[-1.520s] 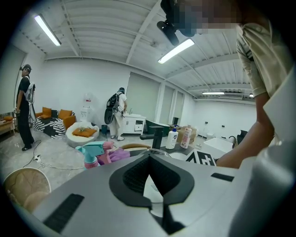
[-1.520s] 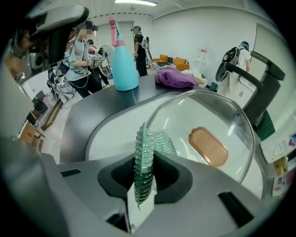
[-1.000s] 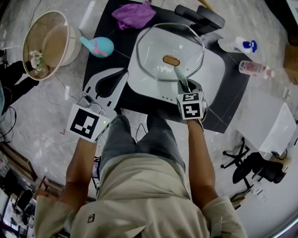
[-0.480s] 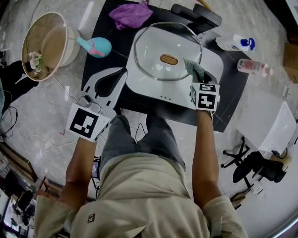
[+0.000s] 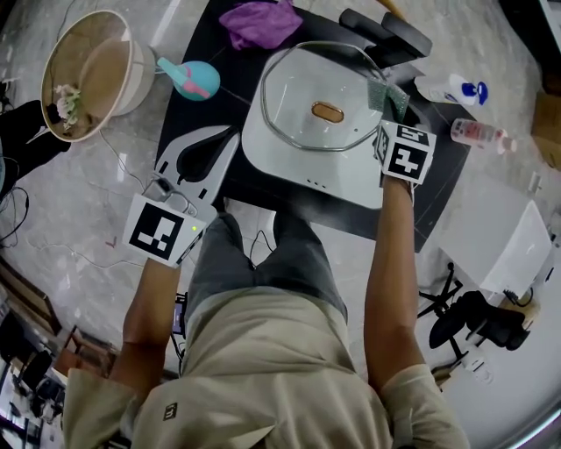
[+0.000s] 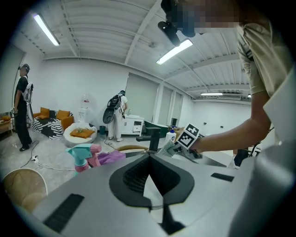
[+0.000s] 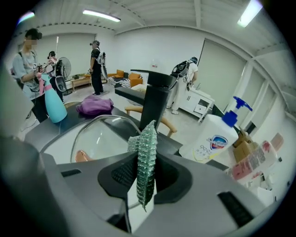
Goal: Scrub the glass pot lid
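Observation:
The glass pot lid (image 5: 298, 83), metal-rimmed with a brown knob (image 5: 327, 111), lies flat in a white sink (image 5: 386, 171). My right gripper (image 5: 387, 105) sits at the lid's right far rim, shut on a green scrubbing cloth (image 5: 388, 92). In the right gripper view the cloth (image 7: 147, 152) stands upright between the jaws, with the lid (image 7: 99, 134) just left of it. My left gripper (image 5: 210, 151) rests on the black table left of the sink, shut with nothing in it. The left gripper (image 6: 149, 157) looks across toward the right one.
A black faucet (image 5: 386, 35) stands behind the sink. A soap pump bottle (image 5: 451, 88) and a clear bottle (image 5: 480, 133) lie to the right. A teal spray bottle (image 5: 188, 77) and a purple cloth (image 5: 260, 22) are at the back left. A round basket (image 5: 88, 74) sits on the floor.
My right gripper has carried the green cloth from the lid's near edge along its right side to the far right rim. The left gripper has stayed put.

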